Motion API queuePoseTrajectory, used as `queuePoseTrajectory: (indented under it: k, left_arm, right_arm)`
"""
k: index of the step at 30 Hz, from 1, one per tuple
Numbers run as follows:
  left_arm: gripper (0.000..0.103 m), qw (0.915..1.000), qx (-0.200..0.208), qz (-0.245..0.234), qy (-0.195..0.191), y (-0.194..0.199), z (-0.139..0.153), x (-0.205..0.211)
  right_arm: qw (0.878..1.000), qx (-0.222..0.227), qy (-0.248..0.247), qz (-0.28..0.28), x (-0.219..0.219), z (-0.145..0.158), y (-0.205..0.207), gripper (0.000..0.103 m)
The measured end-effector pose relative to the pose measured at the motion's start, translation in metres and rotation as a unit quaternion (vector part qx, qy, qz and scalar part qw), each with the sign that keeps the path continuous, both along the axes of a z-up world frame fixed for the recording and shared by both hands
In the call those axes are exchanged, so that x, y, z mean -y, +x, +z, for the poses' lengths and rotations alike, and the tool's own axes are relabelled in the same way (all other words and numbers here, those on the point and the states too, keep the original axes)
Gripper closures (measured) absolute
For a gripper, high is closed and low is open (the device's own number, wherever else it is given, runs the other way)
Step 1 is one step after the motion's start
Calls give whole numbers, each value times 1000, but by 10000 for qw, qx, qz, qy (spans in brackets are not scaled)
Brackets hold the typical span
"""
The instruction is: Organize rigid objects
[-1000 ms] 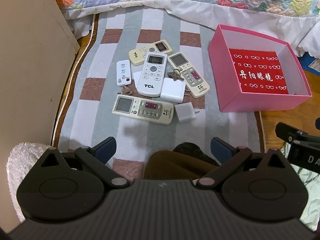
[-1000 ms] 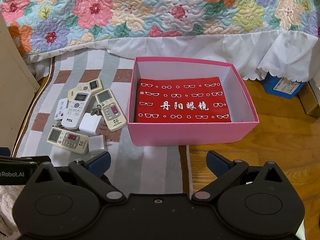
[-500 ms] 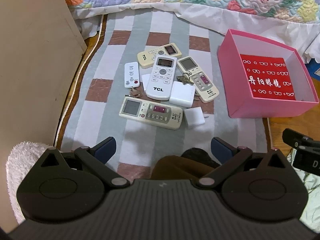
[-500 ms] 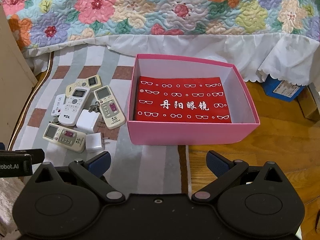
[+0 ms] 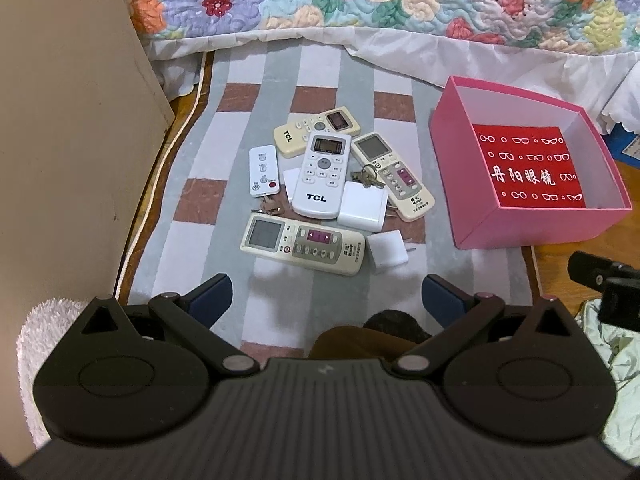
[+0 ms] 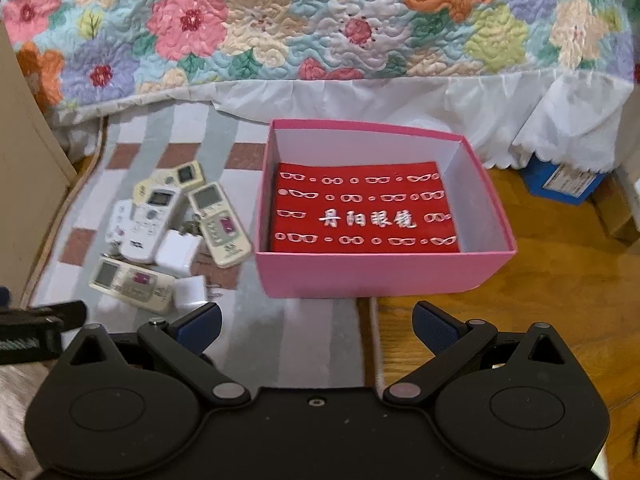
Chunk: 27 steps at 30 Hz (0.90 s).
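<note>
I hold both tools above the floor, and nothing is picked up yet. My left gripper (image 5: 326, 294) has its jaws spread wide and empty, and my right gripper (image 6: 316, 322) is the same, released and empty. The things to tidy lie in a small heap on the striped rug (image 5: 224, 264): several remotes, two white chargers and a bunch of keys (image 5: 366, 178). In the left view the heap is at about 12 o'clock from my left jaws, and the nearest piece is the long cream remote (image 5: 303, 243), lying crosswise, with the small charger (image 5: 387, 249) just beside its right end. The white remote (image 5: 322, 176) lies partly over other pieces, so I judge it is a poorer first choice. The pink box (image 6: 372, 270) is open and holds only a red cloth; it stands at about 2 o'clock from the left jaws and at 12 o'clock from the right ones. To do this step well, I think I should lower the left jaws over the narrow width of the long cream remote, near its middle, so that it does not tip, and close slowly without pushing the charger. The right tool should stay away from the box opening.
</note>
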<state>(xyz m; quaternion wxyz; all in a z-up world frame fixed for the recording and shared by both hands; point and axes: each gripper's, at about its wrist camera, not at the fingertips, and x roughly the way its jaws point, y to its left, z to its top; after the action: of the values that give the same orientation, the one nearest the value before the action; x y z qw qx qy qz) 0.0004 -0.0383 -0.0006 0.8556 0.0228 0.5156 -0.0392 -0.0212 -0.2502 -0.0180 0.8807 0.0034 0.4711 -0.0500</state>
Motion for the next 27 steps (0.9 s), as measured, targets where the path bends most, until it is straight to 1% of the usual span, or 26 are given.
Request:
queuePoseTrajectory:
  k: [4, 13, 19, 23, 27]
  left_arm:
    - [0, 9999, 50, -62, -69, -2, 1, 1]
    - [0, 9996, 60, -136, -250, -6, 1, 4]
    - [0, 9996, 99, -154, -207, -7, 2, 3]
    - [0, 9997, 34, -156, -194, -6, 4, 2]
    - [0, 9993, -11, -193, -311, -6, 4, -1]
  right_arm:
    - [9999, 21, -111, -30, -3, -1, 0, 0]
    - [9999, -8, -109, -86, 2, -3, 1, 0]
    - [9999, -2, -127, -95, 2, -3, 1, 0]
    - [9999, -4, -124, -93, 2, -3, 1, 0]
    - [9999, -6, -124, -89, 2, -3, 1, 0]
